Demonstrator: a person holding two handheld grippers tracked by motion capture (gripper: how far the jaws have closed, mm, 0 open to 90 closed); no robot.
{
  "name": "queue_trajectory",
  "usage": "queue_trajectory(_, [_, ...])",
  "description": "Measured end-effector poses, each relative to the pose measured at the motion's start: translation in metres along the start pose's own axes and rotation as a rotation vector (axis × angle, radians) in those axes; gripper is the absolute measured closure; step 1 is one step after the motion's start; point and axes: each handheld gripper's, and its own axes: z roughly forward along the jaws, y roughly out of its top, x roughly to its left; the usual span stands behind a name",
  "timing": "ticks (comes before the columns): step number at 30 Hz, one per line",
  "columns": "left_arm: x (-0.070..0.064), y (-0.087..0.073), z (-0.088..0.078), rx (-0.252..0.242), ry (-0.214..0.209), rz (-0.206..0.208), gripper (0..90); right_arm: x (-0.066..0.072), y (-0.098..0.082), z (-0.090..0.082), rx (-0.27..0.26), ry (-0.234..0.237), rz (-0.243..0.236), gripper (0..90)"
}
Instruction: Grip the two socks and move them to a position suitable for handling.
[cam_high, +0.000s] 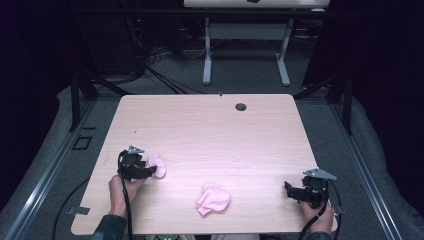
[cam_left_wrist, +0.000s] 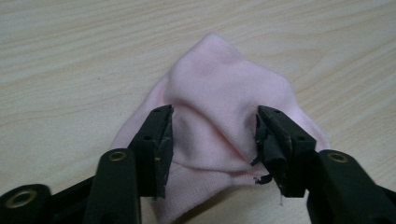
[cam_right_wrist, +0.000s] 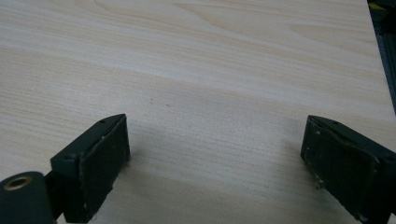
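A small pink sock lies near the left front of the light wooden table. My left gripper is down on it. In the left gripper view the sock bunches up into a ridge between the two black jaws of that gripper, and both pads touch the cloth. A second crumpled pink sock rests by the front edge, in the middle. My right gripper sits low at the front right. Its jaws stand wide apart over bare wood.
A dark round grommet is set in the table's far side. Beyond the table stand another desk's white legs and cables on a grey floor. Black frame posts flank the table's far corners.
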Motion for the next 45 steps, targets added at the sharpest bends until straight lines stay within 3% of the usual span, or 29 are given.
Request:
queue_trajectory(6, [0.001,-0.003,-0.001,-0.021,0.027,-0.005,66.3,0.0,0.0,0.0,-0.001,0.0,0.001,7.5])
queue_trajectory(10, [0.004,-0.004,-0.001,-0.026,0.022,-0.004,74.1,0.0,0.0,0.0,-0.001,0.0,0.001,7.5])
queue_trajectory(14, [0.006,-0.008,-0.001,-0.068,0.006,-0.009,76.0,0.0,0.0,0.0,0.0,0.0,0.001,7.5])
queue_trajectory(16, [0.01,-0.01,-0.001,-0.086,-0.014,-0.037,76.3,0.0,0.0,0.0,0.0,0.0,0.0,7.6])
queue_trajectory(26, [0.006,-0.009,-0.013,-0.124,-0.01,-0.022,76.8,0.0,0.0,0.0,-0.004,-0.001,0.003,7.8])
queue_trajectory(31, [-0.002,-0.005,-0.024,-0.146,-0.025,0.0,76.7,0.0,0.0,0.0,-0.004,0.0,0.003,7.9])
queue_trajectory(38, [-0.028,0.017,-0.042,-0.204,-0.056,0.078,76.6,0.0,0.0,0.0,-0.004,-0.004,0.005,8.2])
queue_trajectory(45, [-0.056,0.037,-0.041,-0.218,-0.101,0.141,76.5,0.0,0.0,0.0,-0.007,-0.003,0.002,8.6])
